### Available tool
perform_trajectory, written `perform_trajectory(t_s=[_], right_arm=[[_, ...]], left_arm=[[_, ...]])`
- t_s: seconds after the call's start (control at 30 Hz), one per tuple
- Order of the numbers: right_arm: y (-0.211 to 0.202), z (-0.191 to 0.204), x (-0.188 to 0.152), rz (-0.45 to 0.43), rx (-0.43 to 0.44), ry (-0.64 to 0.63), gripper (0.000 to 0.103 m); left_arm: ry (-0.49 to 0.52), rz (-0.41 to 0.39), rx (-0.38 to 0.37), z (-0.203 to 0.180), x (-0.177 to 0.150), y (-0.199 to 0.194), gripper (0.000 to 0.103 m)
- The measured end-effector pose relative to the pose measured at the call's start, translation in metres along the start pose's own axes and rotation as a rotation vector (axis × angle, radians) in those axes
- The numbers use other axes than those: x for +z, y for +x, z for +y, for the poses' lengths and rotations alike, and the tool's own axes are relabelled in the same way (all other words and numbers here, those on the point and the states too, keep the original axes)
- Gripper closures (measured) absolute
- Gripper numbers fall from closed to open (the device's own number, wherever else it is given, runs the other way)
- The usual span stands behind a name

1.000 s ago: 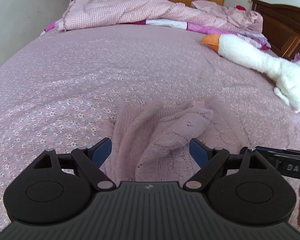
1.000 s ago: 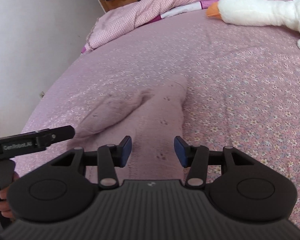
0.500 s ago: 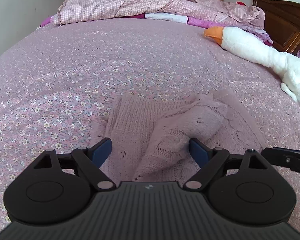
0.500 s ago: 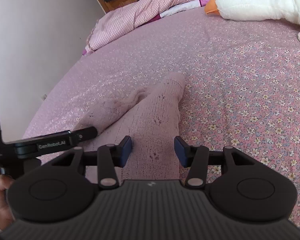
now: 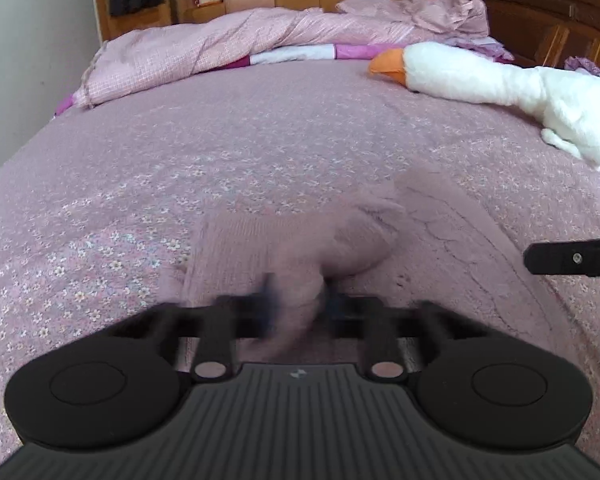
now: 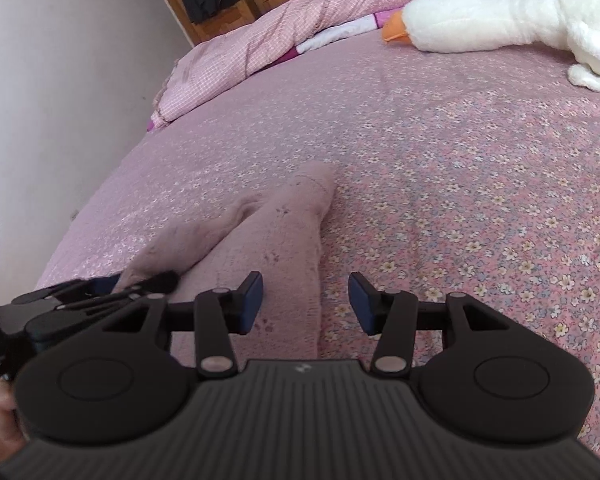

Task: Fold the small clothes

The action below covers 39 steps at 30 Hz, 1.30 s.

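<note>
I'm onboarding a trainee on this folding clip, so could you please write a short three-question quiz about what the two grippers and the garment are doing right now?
1. True or false: the right gripper is shut on the pink knit garment.
2. Which gripper has cloth between its fingers? A) left gripper B) right C) neither
3. Fill in: the white toy lying on the bed is a plush ____.

Key: 1 false, its jaws stand apart above the garment's edge. 2 A, its blurred fingers are closed around a bunched fold. 3 goose.
</note>
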State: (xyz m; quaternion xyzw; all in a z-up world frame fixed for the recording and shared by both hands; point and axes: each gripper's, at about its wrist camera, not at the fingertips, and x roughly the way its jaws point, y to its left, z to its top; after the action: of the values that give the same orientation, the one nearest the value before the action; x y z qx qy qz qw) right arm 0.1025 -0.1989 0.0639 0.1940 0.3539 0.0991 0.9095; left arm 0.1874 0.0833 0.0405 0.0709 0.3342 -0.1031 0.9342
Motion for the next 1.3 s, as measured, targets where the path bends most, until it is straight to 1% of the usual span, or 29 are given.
perform_trajectory(t_s=[0.1,0.17,0.2,0.23,0.27,0.3,0.33,0.37,0.4,0.43,0.47,0.5,0.57,0.63,0.73,0.8,0.83,0.87,0.9,0.97,1.1,1.23,1.3], right_arm=[[0.003,-0.003,-0.002,0.006,0.002,0.004,0.051],[0.007,-0.002,-0.002,0.017,0.021,0.003,0.052],[0.009,0.001,-0.003,0.028,0.039,0.001,0.052],[0.011,0.004,-0.003,0.041,0.066,-0.002,0.052],[0.012,0.008,-0.004,0.051,0.095,-0.009,0.052],[0.014,0.013,-0.005,0.057,0.117,-0.025,0.052],[0.015,0.020,-0.007,0.059,0.120,-0.050,0.052],[0.017,0.025,-0.008,0.060,0.107,-0.073,0.052],[0.019,0.029,-0.009,0.062,0.095,-0.091,0.052],[0.020,0.030,-0.010,0.063,0.092,-0.097,0.052],[0.021,0.030,-0.009,0.066,0.094,-0.092,0.052],[0.021,0.028,-0.009,0.069,0.098,-0.085,0.052],[0.021,0.026,-0.008,0.076,0.105,-0.078,0.052],[0.020,0.023,-0.008,0.081,0.110,-0.067,0.052],[0.019,0.023,-0.010,0.078,0.106,-0.063,0.052],[0.018,0.026,-0.010,0.074,0.097,-0.066,0.052],[0.017,0.027,-0.011,0.070,0.093,-0.068,0.052],[0.016,0.026,-0.010,0.067,0.091,-0.071,0.052],[0.014,0.027,-0.010,0.065,0.091,-0.077,0.052],[0.012,0.027,-0.010,0.066,0.094,-0.092,0.052],[0.008,0.025,-0.010,0.069,0.089,-0.103,0.052],[0.004,0.022,-0.011,0.072,0.097,-0.080,0.052],[0.001,0.022,-0.012,0.077,0.102,-0.076,0.052]], left_arm=[[-0.048,-0.046,0.009,0.017,0.012,-0.008,0.087],[-0.097,-0.046,0.022,0.033,0.020,-0.007,0.087],[-0.118,-0.039,0.042,0.043,0.022,-0.003,0.087],[-0.134,-0.029,0.054,0.050,0.022,0.000,0.087],[-0.161,-0.003,0.050,0.059,0.021,0.006,0.086],[-0.193,0.045,0.017,0.068,0.018,0.015,0.086],[-0.225,0.084,-0.010,0.074,0.016,0.022,0.084],[-0.266,0.115,-0.020,0.080,0.011,0.029,0.075],[-0.297,0.114,-0.012,0.085,0.006,0.030,0.062],[-0.309,0.105,-0.004,0.089,0.004,0.030,0.056],[-0.328,0.099,0.008,0.093,0.002,0.028,0.045],[-0.346,0.100,0.012,0.096,0.001,0.026,0.040],[-0.379,0.101,0.002,0.102,-0.001,0.024,0.039],[-0.390,0.100,-0.001,0.105,0.000,0.022,0.038],[-0.356,0.078,0.008,0.101,0.010,0.024,0.035],[-0.330,0.083,0.029,0.096,0.020,0.034,0.033],[-0.320,0.082,0.053,0.093,0.023,0.040,0.033],[-0.311,0.090,0.094,0.093,0.025,0.045,0.033],[-0.309,0.105,0.126,0.093,0.026,0.053,0.031],[-0.334,0.122,0.137,0.098,0.026,0.061,0.026],[-0.361,0.128,0.110,0.104,0.022,0.042,0.026],[-0.411,0.153,-0.013,0.108,0.005,0.002,0.026],[-0.423,0.165,-0.049,0.107,-0.005,-0.015,0.026]])
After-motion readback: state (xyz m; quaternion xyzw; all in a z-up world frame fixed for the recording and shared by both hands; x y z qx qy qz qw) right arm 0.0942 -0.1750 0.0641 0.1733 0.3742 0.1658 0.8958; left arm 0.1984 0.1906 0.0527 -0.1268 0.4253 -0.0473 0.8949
